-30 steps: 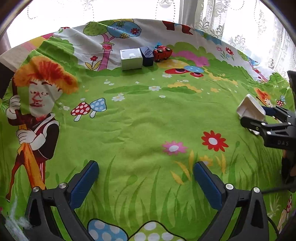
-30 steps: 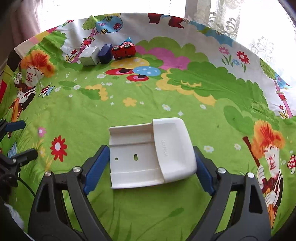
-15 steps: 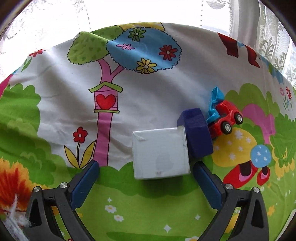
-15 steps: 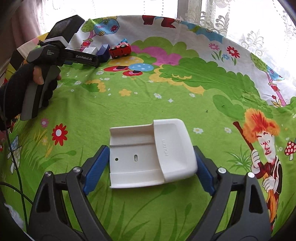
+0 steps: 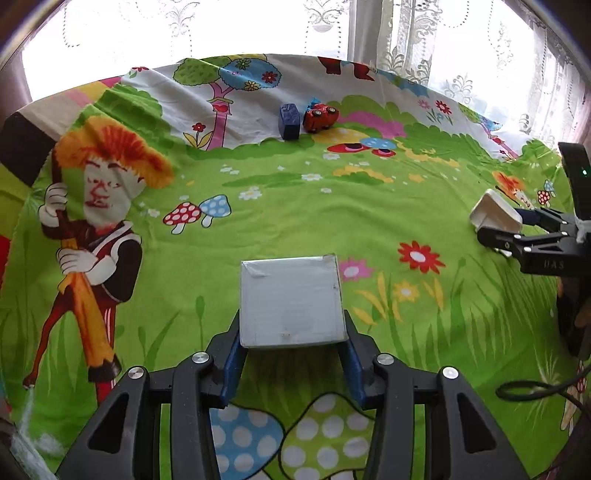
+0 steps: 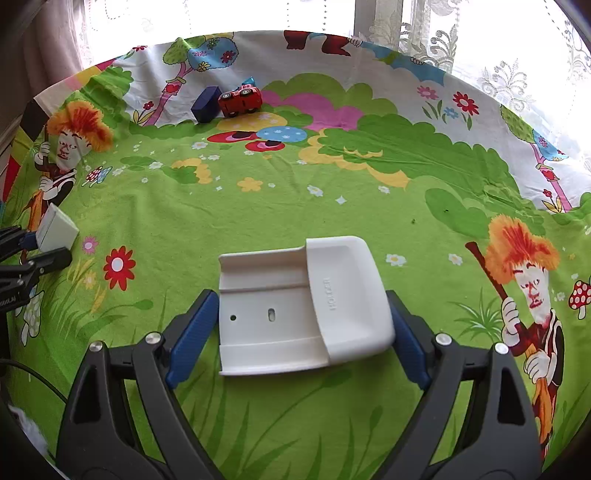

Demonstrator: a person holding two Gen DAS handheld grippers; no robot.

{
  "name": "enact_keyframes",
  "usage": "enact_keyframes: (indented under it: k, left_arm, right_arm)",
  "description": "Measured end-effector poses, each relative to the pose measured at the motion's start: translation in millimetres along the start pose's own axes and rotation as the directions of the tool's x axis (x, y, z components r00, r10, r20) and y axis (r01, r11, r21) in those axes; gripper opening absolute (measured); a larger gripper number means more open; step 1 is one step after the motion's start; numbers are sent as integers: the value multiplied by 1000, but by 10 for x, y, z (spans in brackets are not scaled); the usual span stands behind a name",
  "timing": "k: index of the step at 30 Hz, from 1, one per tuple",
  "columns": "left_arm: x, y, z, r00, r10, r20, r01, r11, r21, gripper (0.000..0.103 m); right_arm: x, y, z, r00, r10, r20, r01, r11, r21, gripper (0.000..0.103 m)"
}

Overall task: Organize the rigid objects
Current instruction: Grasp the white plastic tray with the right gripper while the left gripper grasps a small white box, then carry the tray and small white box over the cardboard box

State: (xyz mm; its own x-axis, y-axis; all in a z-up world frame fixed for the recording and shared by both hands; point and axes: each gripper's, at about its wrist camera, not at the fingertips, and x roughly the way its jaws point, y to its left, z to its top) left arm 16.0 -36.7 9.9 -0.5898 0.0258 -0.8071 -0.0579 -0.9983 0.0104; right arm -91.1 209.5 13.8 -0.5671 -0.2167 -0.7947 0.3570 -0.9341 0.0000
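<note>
My left gripper point(image 5: 291, 354) is shut on a white box point(image 5: 291, 301) and holds it over the near middle of the cartoon cloth; it also shows at the left edge of the right wrist view point(image 6: 57, 229). My right gripper point(image 6: 301, 332) is shut on a white plastic holder point(image 6: 303, 304), which also shows at the right of the left wrist view point(image 5: 495, 216). A dark blue block point(image 5: 289, 120) and a red toy car point(image 5: 320, 116) sit side by side at the far edge.
The colourful cloth point(image 5: 295, 206) covers the whole surface. Lace curtains and a bright window point(image 5: 369, 33) stand behind its far edge. A black cable point(image 5: 532, 391) lies at the right near my right gripper's handle.
My left gripper closed on the white box at the far edge and carried it back toward the near middle. The blue block and the car stayed. The right gripper held still.
</note>
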Motion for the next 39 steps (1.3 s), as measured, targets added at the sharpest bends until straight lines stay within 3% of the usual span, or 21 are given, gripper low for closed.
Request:
enact_keyframes:
  k: [4, 6, 8, 9, 12, 14, 24, 30, 34, 39]
  left_arm:
    - [-96, 113, -106, 1000, 4, 7, -4, 999, -40, 48]
    - [-50, 130, -61, 1000, 18, -2, -18, 998, -67, 53]
    - [-6, 154, -35, 1000, 7, -1, -7, 995, -102, 66]
    - [19, 150, -29, 1000, 15, 10, -14, 993, -114, 66]
    - [38, 120, -59, 997, 65, 43, -60, 992, -111, 60]
    - [22, 166, -56, 996, 78, 50, -70, 988, -140, 46]
    - [22, 186, -39, 996, 81, 49, -73, 987, -144, 46]
    - [21, 184, -42, 995, 85, 49, -77, 987, -141, 46]
    - [19, 180, -43, 995, 83, 50, -75, 987, -143, 46]
    - [18, 182, -41, 995, 83, 49, -75, 987, -143, 46]
  right_arm:
    - [2, -2, 1, 1000, 0, 0, 0, 1000, 1, 90]
    - [3, -3, -1, 1000, 0, 0, 0, 1000, 1, 90]
    - [4, -3, -1, 1000, 0, 0, 0, 1000, 1, 90]
    - [6, -5, -1, 1000, 0, 0, 0, 1000, 1, 90]
    - [7, -5, -4, 1000, 0, 0, 0, 1000, 1, 90]
    - [7, -4, -5, 1000, -1, 1, 1, 1000, 1, 90]
    - [-35, 30, -35, 1000, -22, -10, 22, 1000, 12, 89]
    - [-256, 365, -295, 999, -33, 2, 33, 999, 36, 89]
    - [-385, 542, -452, 1000, -2, 2, 2, 997, 71, 89]
    - [-530, 869, -608, 999, 49, -11, -49, 999, 18, 89]
